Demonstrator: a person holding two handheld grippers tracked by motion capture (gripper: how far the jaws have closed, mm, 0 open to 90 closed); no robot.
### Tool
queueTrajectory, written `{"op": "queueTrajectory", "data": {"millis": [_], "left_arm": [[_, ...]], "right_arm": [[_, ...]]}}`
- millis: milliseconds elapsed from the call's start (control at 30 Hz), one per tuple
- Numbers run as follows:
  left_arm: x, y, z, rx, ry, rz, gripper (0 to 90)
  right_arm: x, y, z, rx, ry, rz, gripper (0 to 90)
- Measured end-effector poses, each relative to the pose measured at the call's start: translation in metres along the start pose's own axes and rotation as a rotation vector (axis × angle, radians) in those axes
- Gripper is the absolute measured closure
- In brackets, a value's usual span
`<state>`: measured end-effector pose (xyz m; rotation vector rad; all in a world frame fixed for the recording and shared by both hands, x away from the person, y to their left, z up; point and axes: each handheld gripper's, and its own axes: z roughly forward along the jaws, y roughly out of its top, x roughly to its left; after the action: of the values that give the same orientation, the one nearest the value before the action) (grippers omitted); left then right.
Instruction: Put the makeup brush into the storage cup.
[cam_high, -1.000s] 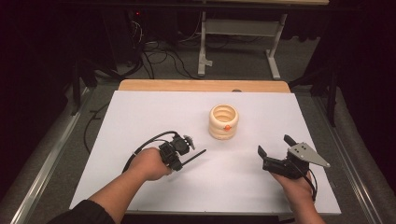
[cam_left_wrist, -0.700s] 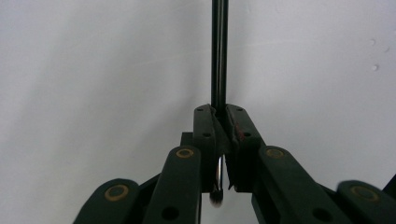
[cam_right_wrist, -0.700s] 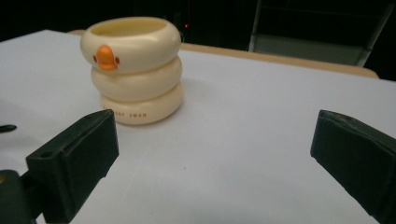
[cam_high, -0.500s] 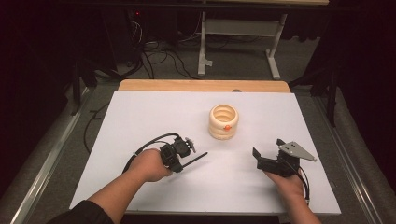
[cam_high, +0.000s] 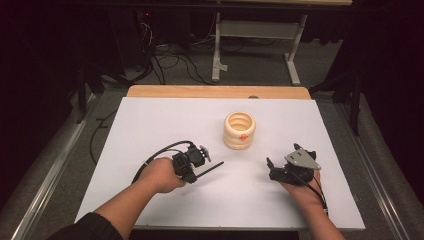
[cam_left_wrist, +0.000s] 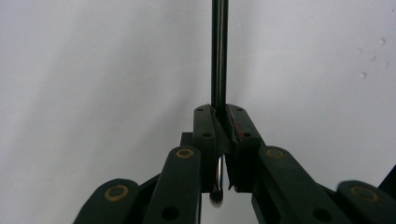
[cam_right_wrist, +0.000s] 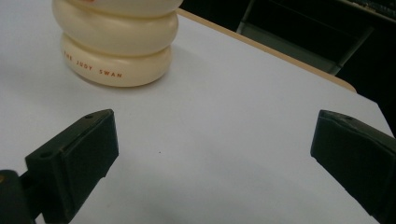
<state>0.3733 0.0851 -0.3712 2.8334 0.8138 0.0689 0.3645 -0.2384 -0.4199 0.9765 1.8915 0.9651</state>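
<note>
A cream ringed holder (cam_high: 239, 130) with an orange spot stands on the white table (cam_high: 150, 125); in the right gripper view the holder (cam_right_wrist: 116, 42) is at the upper left. My left gripper (cam_high: 200, 161) lies low on the table, shut on a thin black rod (cam_high: 213, 167) that points right. In the left gripper view the gripper (cam_left_wrist: 220, 114) pinches the rod (cam_left_wrist: 219, 51), which runs straight ahead over the table. My right gripper (cam_high: 283, 156) is near the front right, open wide and aimed at the holder. Nothing lies between the jaws of the right gripper (cam_right_wrist: 215, 135).
The white sheet covers a wooden tabletop whose far edge (cam_high: 215, 91) shows behind the holder. Beyond it are a metal stand (cam_high: 260, 30) and cables on a dark floor. A cable (cam_high: 157, 152) trails from my left gripper.
My right gripper has moved left, closer to the holder, and sunk a little. The left gripper and its rod have kept still.
</note>
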Motion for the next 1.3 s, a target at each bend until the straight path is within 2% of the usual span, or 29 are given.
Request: {"op": "queueTrajectory", "data": {"millis": [133,367,533,633,667,700,867,900,967,1033,1067,1100,1133,1267,1300], "left_arm": [[0.002,0.001,-0.001,-0.006,0.003,-0.012,83.8],[0.002,0.003,0.002,-0.001,0.008,-0.007,83.8],[0.003,0.005,0.003,0.004,0.008,-0.008,83.8],[0.002,0.006,0.003,0.003,0.012,-0.011,83.8],[0.002,0.006,0.003,0.003,0.014,-0.01,83.8],[0.002,0.006,0.002,0.003,0.016,-0.008,83.8],[0.0,0.006,0.0,0.001,0.021,-0.002,83.8],[-0.001,0.006,-0.001,-0.001,0.022,-0.003,83.8],[-0.001,0.007,-0.003,0.004,0.026,-0.003,83.8],[-0.002,0.007,-0.004,0.001,0.028,-0.004,83.8],[-0.002,0.007,-0.005,0.002,0.03,0.0,83.8],[-0.002,0.008,-0.006,0.002,0.033,0.003,83.8],[-0.003,0.008,-0.007,-0.003,0.032,0.002,83.8],[-0.003,0.008,-0.009,-0.008,0.036,0.008,83.8],[-0.003,0.008,-0.009,-0.01,0.037,0.008,83.7]], "right_arm": [[0.009,0.009,0.003,0.006,-0.002,-0.124,2.3],[0.026,0.015,0.011,0.002,0.006,-0.274,2.0],[0.035,0.016,0.014,0.022,-0.002,-0.324,2.1],[0.037,0.014,0.014,0.028,-0.018,-0.377,2.2],[0.038,0.014,0.014,0.034,-0.018,-0.408,2.2],[0.04,0.012,0.013,0.042,-0.03,-0.407,2.1],[0.047,0.011,0.01,0.047,-0.041,-0.493,2.2],[0.048,0.011,0.01,0.044,-0.036,-0.522,2.2],[0.052,0.009,0.008,0.045,-0.039,-0.532,2.4],[0.052,0.01,0.007,0.036,-0.037,-0.589,2.8],[0.055,0.008,0.006,0.049,-0.052,-0.564,3.1],[0.054,0.009,0.006,0.043,-0.046,-0.601,3.5],[0.054,0.009,0.006,0.042,-0.05,-0.618,3.8],[0.057,0.007,0.004,0.051,-0.073,-0.632,5.5],[0.057,0.007,0.004,0.048,-0.082,-0.656,5.7]]}}
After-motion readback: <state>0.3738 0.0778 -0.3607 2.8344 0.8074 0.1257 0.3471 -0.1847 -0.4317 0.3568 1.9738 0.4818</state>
